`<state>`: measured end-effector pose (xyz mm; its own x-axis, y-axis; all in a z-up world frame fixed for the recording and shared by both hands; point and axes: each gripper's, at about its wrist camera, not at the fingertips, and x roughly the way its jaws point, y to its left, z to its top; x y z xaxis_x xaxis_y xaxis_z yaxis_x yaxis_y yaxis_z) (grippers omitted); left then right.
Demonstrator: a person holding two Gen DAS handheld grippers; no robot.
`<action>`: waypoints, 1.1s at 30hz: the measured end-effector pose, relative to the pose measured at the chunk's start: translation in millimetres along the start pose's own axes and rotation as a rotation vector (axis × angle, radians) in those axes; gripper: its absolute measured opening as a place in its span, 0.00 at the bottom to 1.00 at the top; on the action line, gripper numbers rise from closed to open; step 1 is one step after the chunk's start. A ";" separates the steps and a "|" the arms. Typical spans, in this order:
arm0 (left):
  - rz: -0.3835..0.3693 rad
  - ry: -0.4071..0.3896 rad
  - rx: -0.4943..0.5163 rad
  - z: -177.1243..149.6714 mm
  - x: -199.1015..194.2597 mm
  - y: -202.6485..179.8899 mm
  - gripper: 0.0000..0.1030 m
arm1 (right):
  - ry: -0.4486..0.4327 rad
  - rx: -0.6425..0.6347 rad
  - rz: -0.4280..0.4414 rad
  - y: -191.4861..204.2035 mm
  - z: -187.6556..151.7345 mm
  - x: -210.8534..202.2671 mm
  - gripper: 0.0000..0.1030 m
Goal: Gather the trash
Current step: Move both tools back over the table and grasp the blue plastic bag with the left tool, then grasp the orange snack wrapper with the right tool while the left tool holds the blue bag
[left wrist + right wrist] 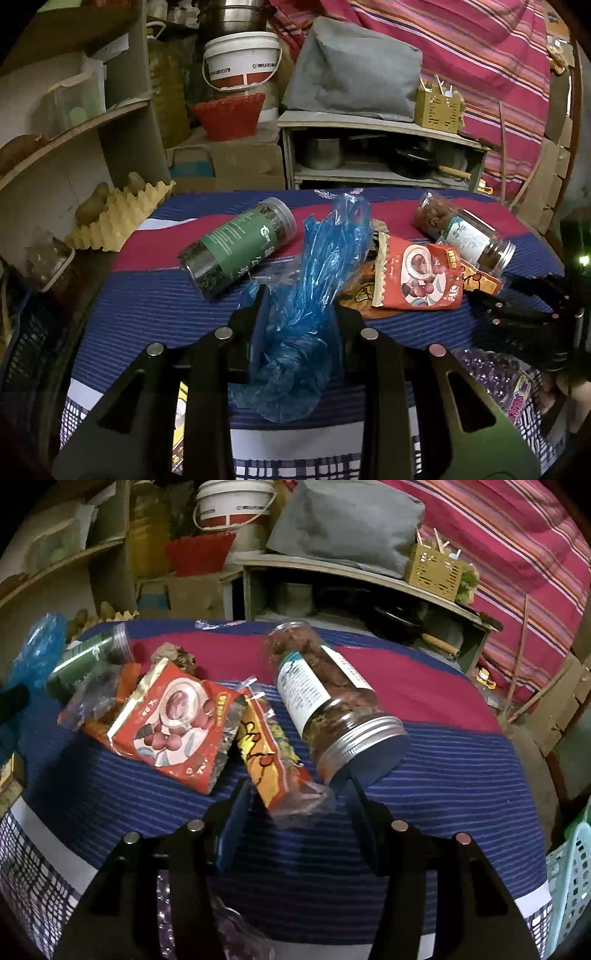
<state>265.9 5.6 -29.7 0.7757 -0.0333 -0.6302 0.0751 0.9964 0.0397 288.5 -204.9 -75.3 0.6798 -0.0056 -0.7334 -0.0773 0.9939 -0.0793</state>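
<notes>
Two grippers work over a striped cloth point(443, 775) in blue and crimson. Nearest, the left gripper point(297, 314) is clamped narrowly on a crumpled blue plastic bag point(314, 280), which rises between its fingers and hides their tips. The right gripper point(297, 797) stands half wide around the clear end of an orange-yellow snack wrapper point(271, 753); whether its pads press the film is hard to tell. Just left of that wrapper lies a torn red snack packet point(173, 727), partly covering another orange wrapper beneath. A clear jar with a metal lid point(328, 701) lies on its side to the right, touching the orange-yellow wrapper. Further left lies a green-labelled jar point(236, 245). Beyond the cloth stand a white bucket point(242, 59) and a grey fabric bundle point(351, 70); the shelves are dim.
</notes>
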 end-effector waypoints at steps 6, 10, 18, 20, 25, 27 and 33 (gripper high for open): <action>-0.003 0.006 0.000 -1.3 1.8 -0.3 0.28 | 0.023 -0.021 0.001 1.9 1.1 6.1 0.31; -0.007 0.006 0.000 -1.1 1.2 -1.3 0.28 | 0.004 -0.021 0.018 -4.0 -0.7 -2.9 0.27; -0.035 -0.004 0.029 -1.2 -6.2 -16.0 0.28 | -0.022 -0.005 0.024 -33.9 -23.0 -41.4 0.20; -0.045 -0.004 0.046 -2.4 -7.9 -23.5 0.28 | -0.030 0.005 0.023 -44.8 -31.1 -54.7 0.19; -0.054 -0.013 0.102 -7.4 -12.3 -41.8 0.28 | -0.026 0.053 0.020 -70.8 -54.4 -81.1 0.17; -0.060 -0.011 0.118 -10.0 -13.3 -49.4 0.28 | -0.010 0.068 0.037 -76.6 -63.3 -83.3 0.19; -0.075 -0.011 0.134 -12.7 -16.6 -59.6 0.28 | -0.038 0.144 0.010 -89.6 -71.8 -80.8 0.68</action>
<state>240.6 -52.3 -31.4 0.7715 -0.1085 -0.6269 0.2153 0.9717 0.0967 188.1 -301.5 -57.4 0.7072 0.0058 -0.7070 0.0192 0.9994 0.0273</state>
